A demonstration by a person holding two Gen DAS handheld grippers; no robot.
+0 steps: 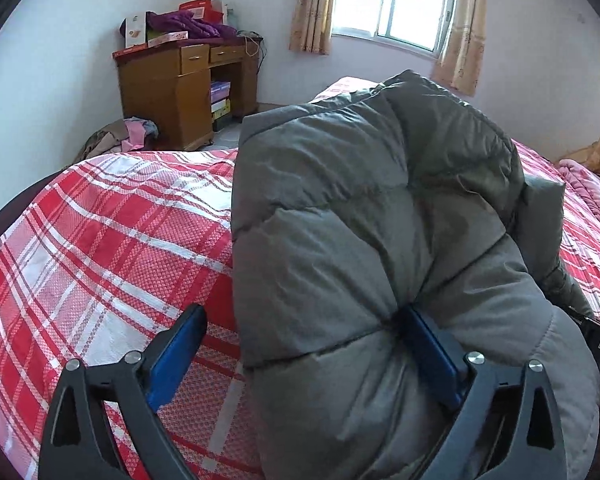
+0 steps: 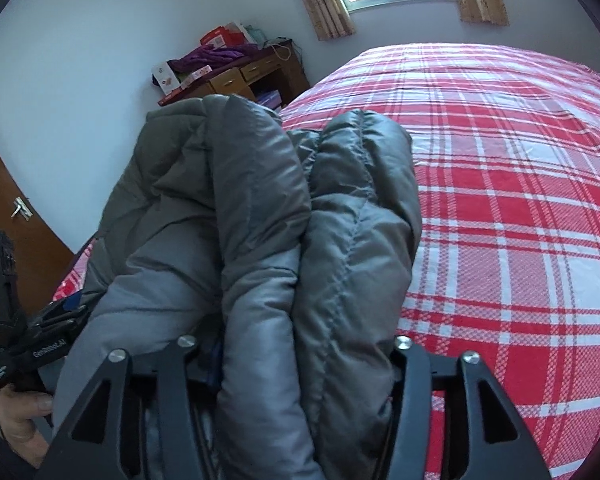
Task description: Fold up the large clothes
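A wooden desk (image 1: pixel 180 92) is standing against the far wall at the left, piled with a purple garment (image 1: pixel 188 24) and boxes (image 1: pixel 136 32), and a heap of clothes (image 1: pixel 128 132) is lying on the floor beside it. The red plaid bedspread (image 1: pixel 100 232) is stretching across the bed.

The left gripper (image 1: pixel 300 340) is standing with its jaws wide apart: the left blue pad is hanging clear over the bedspread, while the right pad is touching a seam of the grey puffer jacket (image 1: pixel 360 220), so nothing is being pinched. The folded jacket is bulging up on the bed and hiding the bed's middle.

A curtained window (image 1: pixel 392 0) is glowing behind.

In the right wrist view, a hand (image 2: pixel 20 420) is gripping the other tool's handle at the left edge. The right gripper (image 2: pixel 300 360) is straddling thick folds of the jacket; its fingertips are buried, so I cannot tell whether they are pressing.
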